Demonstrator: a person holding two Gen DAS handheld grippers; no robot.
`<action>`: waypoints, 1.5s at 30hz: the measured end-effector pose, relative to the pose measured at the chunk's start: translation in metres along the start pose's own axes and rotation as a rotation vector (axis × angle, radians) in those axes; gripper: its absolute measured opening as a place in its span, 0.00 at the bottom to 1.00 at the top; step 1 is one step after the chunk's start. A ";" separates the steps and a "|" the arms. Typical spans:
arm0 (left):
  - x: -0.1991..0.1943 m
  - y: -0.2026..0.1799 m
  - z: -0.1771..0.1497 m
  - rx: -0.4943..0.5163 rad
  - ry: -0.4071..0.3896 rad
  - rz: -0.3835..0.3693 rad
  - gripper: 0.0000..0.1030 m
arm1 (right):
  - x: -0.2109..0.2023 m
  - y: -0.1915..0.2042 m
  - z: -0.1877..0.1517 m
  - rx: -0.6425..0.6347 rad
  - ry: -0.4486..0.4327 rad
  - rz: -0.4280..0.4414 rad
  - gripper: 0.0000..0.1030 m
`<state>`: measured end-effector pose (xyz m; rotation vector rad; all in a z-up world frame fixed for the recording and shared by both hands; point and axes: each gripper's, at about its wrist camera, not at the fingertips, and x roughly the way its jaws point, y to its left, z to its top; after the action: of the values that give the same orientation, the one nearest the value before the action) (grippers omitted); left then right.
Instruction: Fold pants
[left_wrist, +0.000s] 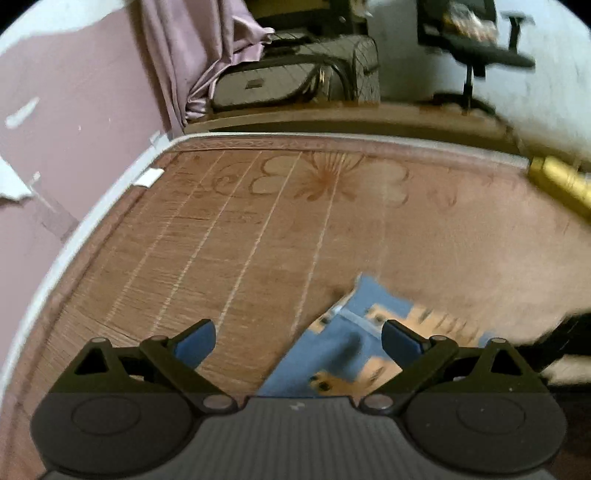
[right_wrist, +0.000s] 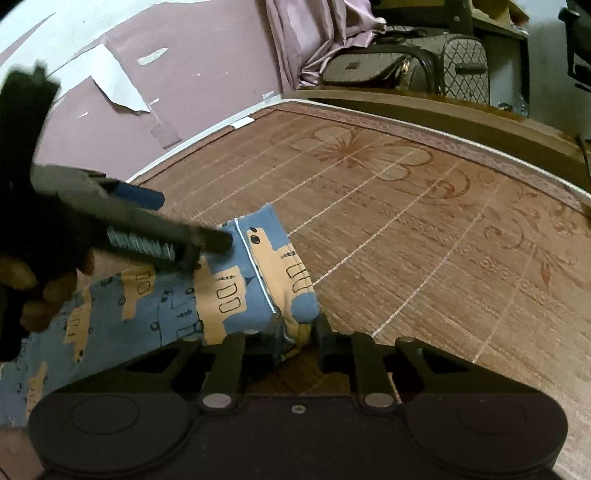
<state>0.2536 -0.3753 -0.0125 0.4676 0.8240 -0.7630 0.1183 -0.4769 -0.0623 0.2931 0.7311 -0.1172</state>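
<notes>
Blue pants (right_wrist: 177, 306) with an orange print lie flat on a brown bamboo mat (right_wrist: 406, 229). They reach from the lower left of the right wrist view to its middle. My right gripper (right_wrist: 298, 338) is shut on the near corner of the cloth, which bunches up between its fingers. My left gripper (right_wrist: 195, 221) hovers over the far edge of the pants, held in a person's hand (right_wrist: 37, 291). In the left wrist view the left gripper (left_wrist: 299, 343) stands open. The pants (left_wrist: 325, 354) lie under it, nearer the right finger, with nothing pinched.
The mat covers a bed with a white edge (left_wrist: 74, 240) along a pink wall (left_wrist: 74, 110). Past the bed's far end sit bags (right_wrist: 406, 70), a mauve curtain (left_wrist: 195, 55) and an office chair (left_wrist: 480, 48). A yellow roll (left_wrist: 561, 184) lies at the mat's right corner.
</notes>
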 end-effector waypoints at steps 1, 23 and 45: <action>-0.002 0.001 0.005 -0.021 0.010 -0.028 0.93 | -0.001 0.003 -0.001 -0.020 -0.011 -0.003 0.13; 0.052 -0.023 0.062 -0.229 0.515 -0.072 0.59 | -0.020 0.069 -0.021 -0.494 -0.180 0.004 0.10; 0.059 -0.015 0.061 -0.319 0.512 -0.107 0.59 | -0.006 -0.009 0.006 0.076 -0.018 0.032 0.49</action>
<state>0.2972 -0.4487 -0.0237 0.3355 1.4334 -0.5990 0.1159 -0.4875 -0.0565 0.3752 0.7048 -0.1174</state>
